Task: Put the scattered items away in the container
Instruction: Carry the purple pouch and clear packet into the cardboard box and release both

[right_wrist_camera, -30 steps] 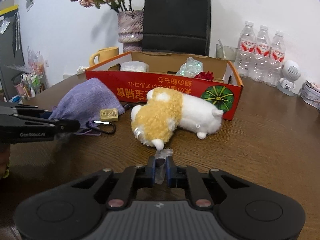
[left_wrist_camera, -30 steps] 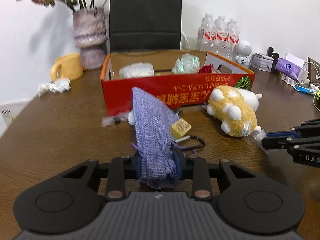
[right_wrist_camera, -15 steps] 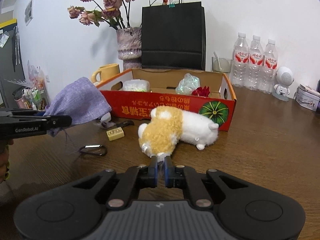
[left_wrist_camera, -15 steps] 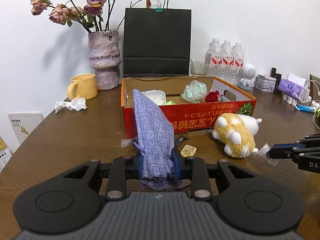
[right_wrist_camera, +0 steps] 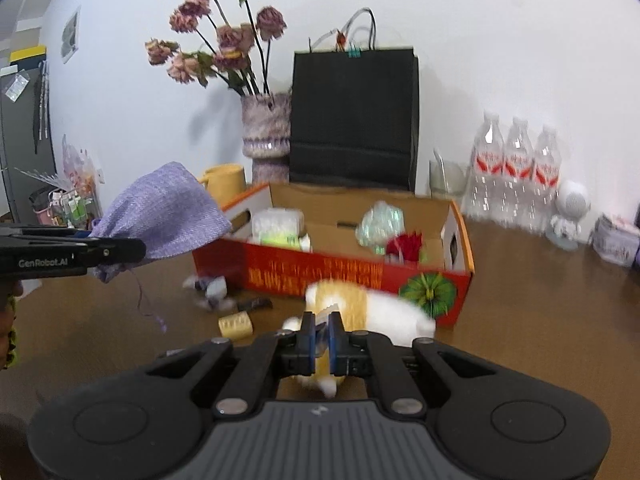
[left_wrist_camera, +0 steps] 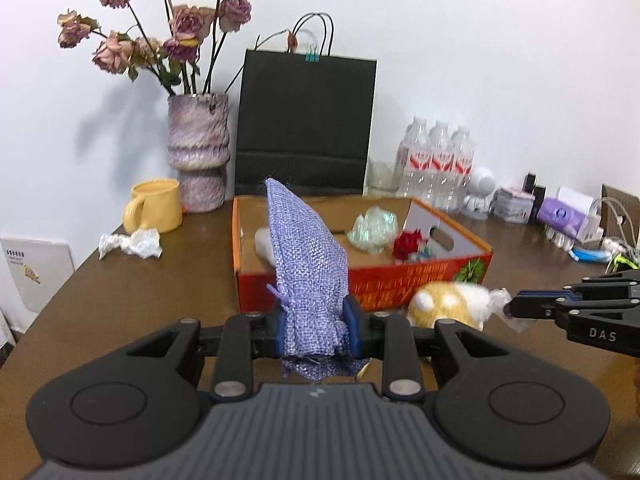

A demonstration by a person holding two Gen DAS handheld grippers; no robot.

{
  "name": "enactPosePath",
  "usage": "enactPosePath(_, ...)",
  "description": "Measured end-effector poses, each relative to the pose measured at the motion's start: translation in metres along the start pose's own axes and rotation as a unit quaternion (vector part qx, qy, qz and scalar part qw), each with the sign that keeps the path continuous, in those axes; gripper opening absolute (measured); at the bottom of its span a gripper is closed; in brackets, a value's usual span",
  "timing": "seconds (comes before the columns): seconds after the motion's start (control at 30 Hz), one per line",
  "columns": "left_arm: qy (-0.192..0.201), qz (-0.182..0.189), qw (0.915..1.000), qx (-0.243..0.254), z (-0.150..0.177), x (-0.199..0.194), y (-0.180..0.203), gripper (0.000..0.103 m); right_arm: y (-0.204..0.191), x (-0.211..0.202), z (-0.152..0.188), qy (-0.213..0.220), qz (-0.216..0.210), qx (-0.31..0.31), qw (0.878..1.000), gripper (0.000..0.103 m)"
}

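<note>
A: Left gripper [left_wrist_camera: 314, 330], lower centre of its own view: jaws clamped on the gathered neck of a lilac woven drawstring pouch [left_wrist_camera: 306, 256]. Pouch is off the brown wooden desk [left_wrist_camera: 132, 304], standing up in front of the red-and-orange cardboard box [left_wrist_camera: 420, 276].

B: Right gripper [right_wrist_camera: 321, 338], lower centre: jaws nearly shut on a crumpled clear plastic scrap [left_wrist_camera: 505, 305]. Tan-and-white plush toy [right_wrist_camera: 384, 310] just beyond, blurred; it lies against the box's front wall.

A: On the desk at centre left of the right view: small yellow ridged block [right_wrist_camera: 236, 325] beside grey-purple bits [right_wrist_camera: 212, 290].
</note>
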State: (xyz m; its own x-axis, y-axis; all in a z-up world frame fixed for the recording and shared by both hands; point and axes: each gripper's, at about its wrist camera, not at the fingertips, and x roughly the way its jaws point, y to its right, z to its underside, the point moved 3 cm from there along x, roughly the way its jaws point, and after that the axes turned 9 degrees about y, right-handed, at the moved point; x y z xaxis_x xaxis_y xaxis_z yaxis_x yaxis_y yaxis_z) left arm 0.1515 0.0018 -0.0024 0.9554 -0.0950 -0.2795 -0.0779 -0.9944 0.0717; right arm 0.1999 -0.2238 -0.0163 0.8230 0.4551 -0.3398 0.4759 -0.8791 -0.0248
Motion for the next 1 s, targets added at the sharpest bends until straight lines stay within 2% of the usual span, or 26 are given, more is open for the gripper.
enactPosePath(0.1,0.004,0.017,0.9996,-0.021,-0.019,0.012,-0.003,0.028,0.000,0.009,-0.021,0.017,-0.003,-0.012,1.000,0.005)
enactPosePath(0.27,0.011,0.026,0.9986,-0.045,-0.050,0.046,-0.007,0.028,0.007,0.041,-0.059,0.035,-0.003,-0.025,0.999,0.005)
enactPosePath(0.4,-0.016,0.038,0.9964,-0.074,-0.058,0.083,-0.011,0.028,0.016,0.079,-0.074,0.022,-0.005,-0.021,1.000,0.005)
enactPosePath(0.73,-0.105,0.037,0.9882,-0.106,-0.041,0.173,-0.009,0.028,0.039,0.169,-0.062,-0.049,-0.002,0.002,0.999,0.005)
enactPosePath(1.0,-0.155,0.021,0.9830,-0.096,-0.030,0.219,-0.003,0.030,0.053,0.212,-0.044,-0.091,0.009,0.019,0.996,0.005)
